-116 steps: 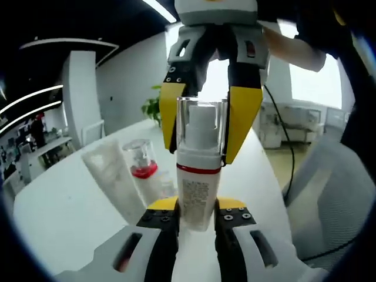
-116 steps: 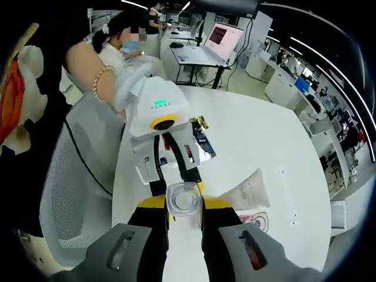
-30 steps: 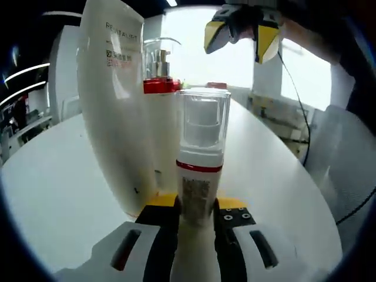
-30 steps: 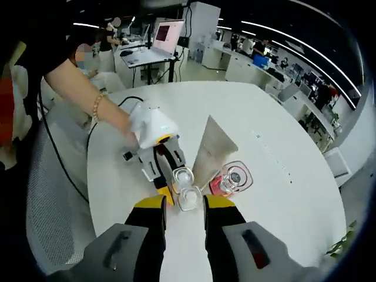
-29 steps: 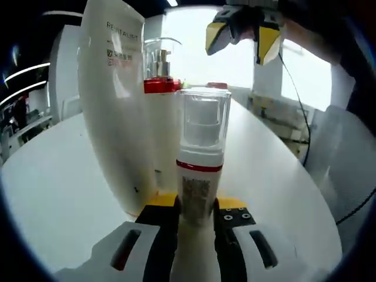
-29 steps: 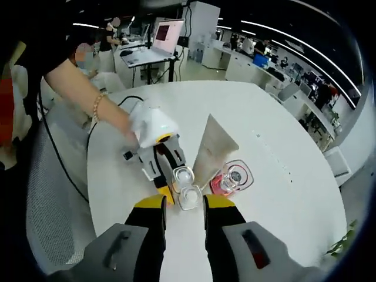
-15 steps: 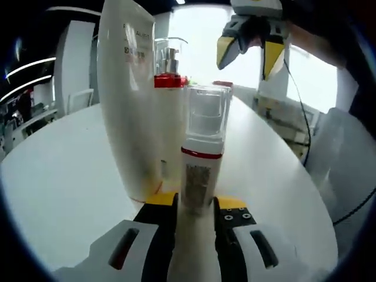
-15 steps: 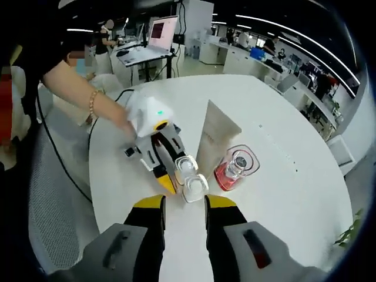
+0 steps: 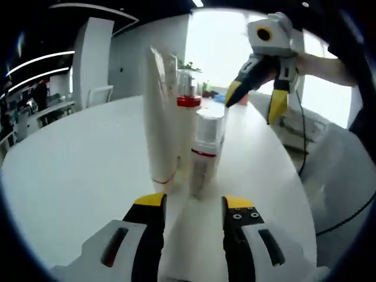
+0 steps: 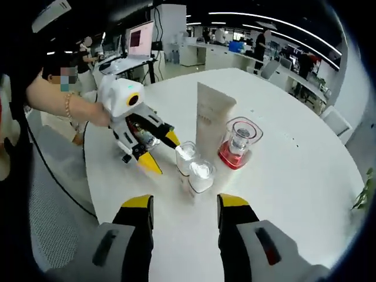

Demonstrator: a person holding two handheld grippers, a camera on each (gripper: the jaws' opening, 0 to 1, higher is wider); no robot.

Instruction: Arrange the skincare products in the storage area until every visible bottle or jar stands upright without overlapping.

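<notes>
Four skincare products stand upright in a tight group on the white round table [image 10: 294, 194]. They are a tall white tube [image 10: 211, 114], a pump bottle with a red collar [image 10: 238, 144] and two small clear-capped spray bottles [image 10: 187, 154] [image 10: 201, 172]. In the left gripper view the tube [image 9: 161, 117] and the red-collared bottle [image 9: 188, 108] stand behind a small spray bottle [image 9: 205, 153]. My left gripper [image 9: 194, 202] is open, a short way back from that bottle, and appears again [image 10: 160, 151] left of the group. My right gripper [image 10: 185, 202] is open above the table, and hangs open at the upper right [image 9: 254, 101].
A grey mesh chair [image 10: 53, 194] stands off the table's near edge, with a black cable beside it. A person's hand with a bracelet [image 10: 67, 103] holds the left gripper. Office desks and a laptop [image 10: 138, 38] lie beyond the table.
My left gripper has opened, let go of the small spray bottle and drawn back; the bottle stands on the table. My right gripper has opened wider and pulled away from the group.
</notes>
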